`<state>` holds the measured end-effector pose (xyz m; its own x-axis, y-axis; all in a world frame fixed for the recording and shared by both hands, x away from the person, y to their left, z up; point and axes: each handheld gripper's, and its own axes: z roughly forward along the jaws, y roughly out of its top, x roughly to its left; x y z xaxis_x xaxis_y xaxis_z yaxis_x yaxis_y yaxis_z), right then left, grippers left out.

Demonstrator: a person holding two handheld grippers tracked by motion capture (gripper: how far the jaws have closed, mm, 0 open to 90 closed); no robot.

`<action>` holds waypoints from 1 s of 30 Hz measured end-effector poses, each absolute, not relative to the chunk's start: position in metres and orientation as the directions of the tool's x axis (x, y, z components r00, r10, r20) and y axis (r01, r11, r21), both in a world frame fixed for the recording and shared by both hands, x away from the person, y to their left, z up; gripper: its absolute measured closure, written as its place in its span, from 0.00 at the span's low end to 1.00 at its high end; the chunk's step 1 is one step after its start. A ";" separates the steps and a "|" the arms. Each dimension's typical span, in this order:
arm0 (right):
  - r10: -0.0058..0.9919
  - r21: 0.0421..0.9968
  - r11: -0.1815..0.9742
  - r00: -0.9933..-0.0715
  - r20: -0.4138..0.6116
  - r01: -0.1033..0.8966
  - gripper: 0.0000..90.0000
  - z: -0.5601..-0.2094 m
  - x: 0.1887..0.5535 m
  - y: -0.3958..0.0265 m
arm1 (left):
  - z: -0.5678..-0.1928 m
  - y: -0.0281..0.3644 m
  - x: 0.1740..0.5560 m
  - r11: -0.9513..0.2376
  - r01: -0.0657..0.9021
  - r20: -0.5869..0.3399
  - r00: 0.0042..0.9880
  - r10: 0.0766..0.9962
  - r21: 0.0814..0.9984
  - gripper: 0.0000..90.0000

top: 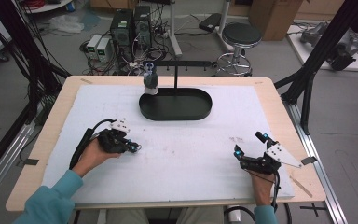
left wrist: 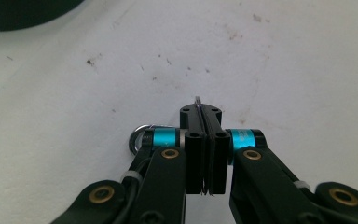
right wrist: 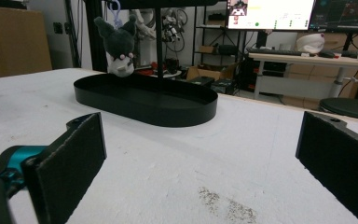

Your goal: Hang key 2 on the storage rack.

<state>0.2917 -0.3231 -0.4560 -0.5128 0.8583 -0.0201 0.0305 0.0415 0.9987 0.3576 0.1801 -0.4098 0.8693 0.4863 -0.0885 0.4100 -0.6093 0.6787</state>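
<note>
My left gripper [top: 134,147] lies low on the white mat at the left, held by a hand in a teal sleeve. In the left gripper view its jaws [left wrist: 206,116] are pressed together on a thin metal ring [left wrist: 137,140]; a sliver of metal pokes out at the tips. My right gripper [top: 249,144] rests at the right of the mat, jaws wide apart [right wrist: 200,154] with nothing between them. A grey and white plush toy [top: 151,81] [right wrist: 119,46] hangs from a black stand over a black oval tray [top: 200,111] [right wrist: 186,114].
The stand's post [top: 175,77] rises from the tray and carries a horizontal bar with hooks. A white mat [top: 186,149] covers the wooden table. Beyond the table are computer cases, cables, a stool [top: 240,35] and black frame struts.
</note>
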 end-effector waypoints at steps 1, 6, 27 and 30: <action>0.858 0.998 0.046 -0.514 -0.024 0.031 0.01 -0.456 0.292 -0.324 | -0.408 0.181 0.357 -0.595 0.414 -0.098 0.866 0.490 0.689 0.98; 0.851 0.998 0.053 -0.524 -0.025 0.040 0.01 -0.456 0.292 -0.322 | -0.401 0.187 0.358 -0.536 0.401 -0.110 0.863 0.493 0.743 0.98; 0.681 0.975 0.159 -0.732 0.005 0.154 0.01 -0.418 0.321 -0.296 | -0.380 0.192 0.362 -0.366 0.309 -0.129 0.888 0.442 0.878 0.98; 0.646 0.972 0.180 -0.764 0.002 0.154 0.01 -0.405 0.330 -0.289 | -0.376 0.189 0.364 -0.343 0.293 -0.142 0.904 0.403 0.893 0.98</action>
<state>0.3299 -0.2886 -0.4052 -0.7636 0.6457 0.0015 0.1540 0.1798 0.9716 0.3639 0.1885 -0.3761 0.9042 0.4029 -0.1420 0.2928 -0.3425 0.8927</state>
